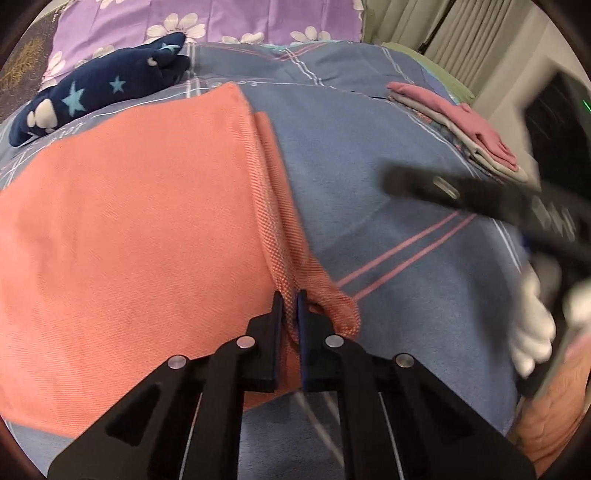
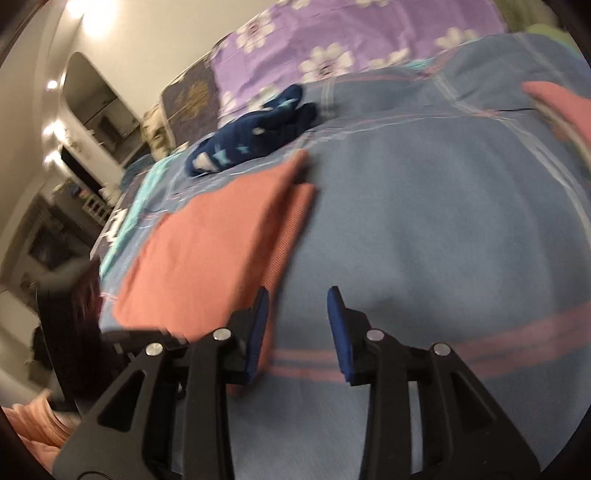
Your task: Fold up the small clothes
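The salmon-orange woven cloth (image 1: 129, 221) lies partly folded on the blue-grey bedspread with pink stripes (image 1: 388, 166), one long edge doubled over so a narrow layer shows along its right side. The left gripper (image 1: 290, 299) is clenched on the near corner of that doubled edge, the fabric bunched between its pads. The right gripper (image 2: 297, 295) hangs released just beside the cloth, nothing between its blue pads. Off to the right a small stack of folded pink and grey clothes (image 1: 469, 129) looks finished. A navy star-patterned garment (image 1: 99, 96) lies crumpled near the purple flowered pillow (image 1: 221, 18), seemingly still to fold.
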### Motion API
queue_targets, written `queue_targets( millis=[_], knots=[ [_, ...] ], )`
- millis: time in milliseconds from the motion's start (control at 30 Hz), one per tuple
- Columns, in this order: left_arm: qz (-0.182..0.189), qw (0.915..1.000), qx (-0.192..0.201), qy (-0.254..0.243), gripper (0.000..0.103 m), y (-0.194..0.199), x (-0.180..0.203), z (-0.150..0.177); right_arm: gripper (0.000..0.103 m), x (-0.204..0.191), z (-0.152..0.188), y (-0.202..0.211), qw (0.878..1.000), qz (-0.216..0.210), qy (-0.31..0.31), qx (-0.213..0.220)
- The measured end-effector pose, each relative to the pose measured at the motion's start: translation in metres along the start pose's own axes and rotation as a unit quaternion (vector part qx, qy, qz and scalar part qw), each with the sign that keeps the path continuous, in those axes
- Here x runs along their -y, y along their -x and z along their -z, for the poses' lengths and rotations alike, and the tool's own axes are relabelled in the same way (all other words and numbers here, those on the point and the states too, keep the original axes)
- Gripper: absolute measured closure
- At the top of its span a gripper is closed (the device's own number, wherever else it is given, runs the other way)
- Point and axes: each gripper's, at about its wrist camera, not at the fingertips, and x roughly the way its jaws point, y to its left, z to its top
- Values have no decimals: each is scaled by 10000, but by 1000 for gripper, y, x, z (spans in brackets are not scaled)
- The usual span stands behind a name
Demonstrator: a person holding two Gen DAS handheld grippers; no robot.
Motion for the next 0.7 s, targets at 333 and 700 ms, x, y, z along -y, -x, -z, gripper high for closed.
queue_targets(
  millis=[333,700],
  knots=[
    [37,9985,-26,-552,98,-10,13,-1,81,29,-47,-90,9907,-702,-1062,-477],
    [278,9931,54,-1141,99,-14,22,2,99,41,-60,-110,9927,-565,-1063,-61]
  ],
)
